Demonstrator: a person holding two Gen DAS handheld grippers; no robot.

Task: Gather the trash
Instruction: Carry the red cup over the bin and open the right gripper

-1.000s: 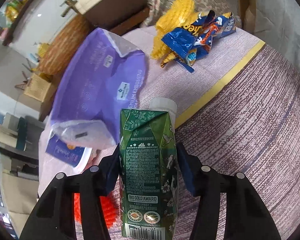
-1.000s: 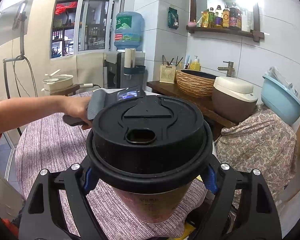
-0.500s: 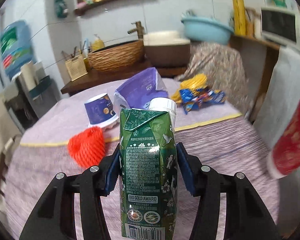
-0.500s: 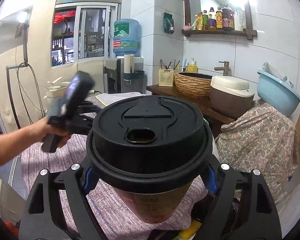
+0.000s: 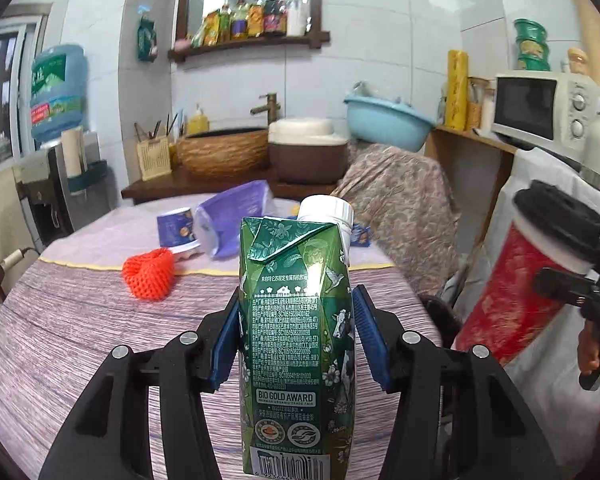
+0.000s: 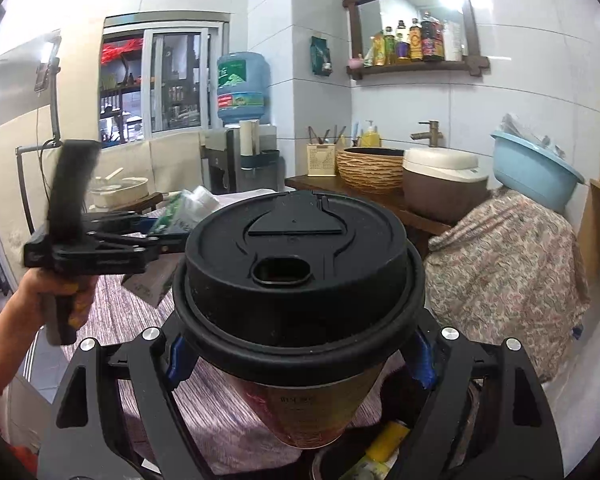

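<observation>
Lifted level from its downward tilt, my left gripper (image 5: 296, 344) clamps the upright green carton (image 5: 298, 344) above the tabletop (image 5: 80, 340), fingers (image 5: 225, 346) tight. At 3 o'clock, my right gripper (image 6: 300, 354) pinches the red cup (image 5: 516, 284) beyond the tabletop's edge.

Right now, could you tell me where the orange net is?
In the left wrist view, the orange net lies on the striped tablecloth, left of the held green carton and just in front of the purple cup.
</observation>
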